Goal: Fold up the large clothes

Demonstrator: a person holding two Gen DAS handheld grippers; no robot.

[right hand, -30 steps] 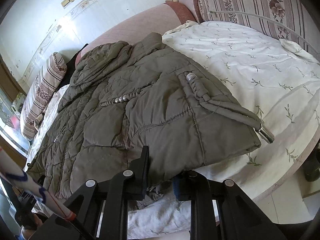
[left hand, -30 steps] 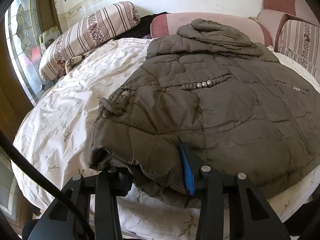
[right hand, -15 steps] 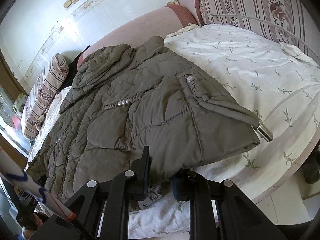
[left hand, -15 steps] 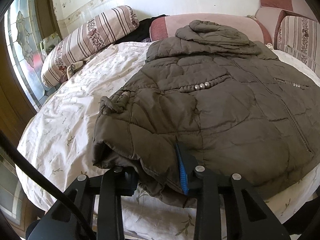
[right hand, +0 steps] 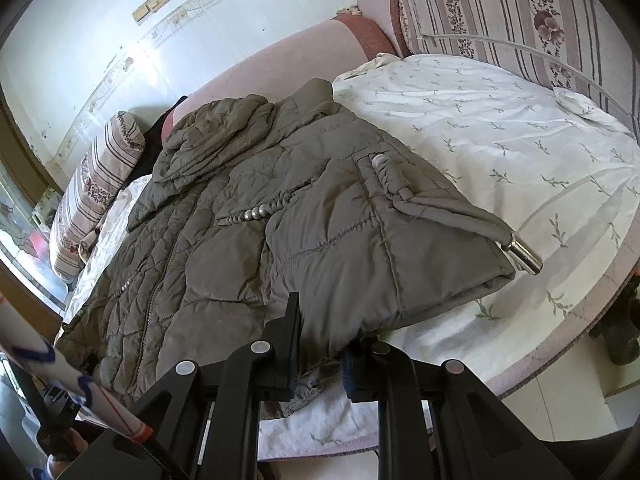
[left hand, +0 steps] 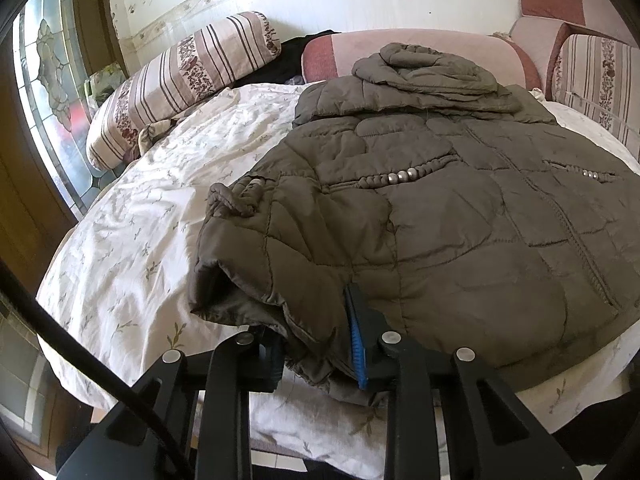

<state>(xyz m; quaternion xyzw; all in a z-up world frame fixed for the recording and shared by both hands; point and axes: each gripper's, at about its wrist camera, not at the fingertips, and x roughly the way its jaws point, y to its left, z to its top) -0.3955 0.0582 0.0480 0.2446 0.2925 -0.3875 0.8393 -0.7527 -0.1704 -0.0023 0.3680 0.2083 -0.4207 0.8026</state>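
A large olive-brown quilted jacket (left hand: 460, 216) lies flat on a round bed, hood toward the far headboard, both sleeves folded in over its body. It also shows in the right wrist view (right hand: 280, 232). My left gripper (left hand: 316, 356) is shut on the jacket's near hem at its left corner. My right gripper (right hand: 320, 356) is shut on the hem at the right corner. A sleeve strap with a metal end (right hand: 526, 260) lies across the right edge.
The bed sheet (left hand: 132, 240) is white with a leaf print. Striped bolsters (left hand: 180, 80) and pink cushions (left hand: 440, 48) ring the far side. A stained-glass door (left hand: 44, 92) stands at the left. The bed's edge (right hand: 572, 332) drops to tiled floor at the right.
Both grippers hold the hem as before. Both have drawn back slightly toward me, and the jacket sits a little farther off in both views.
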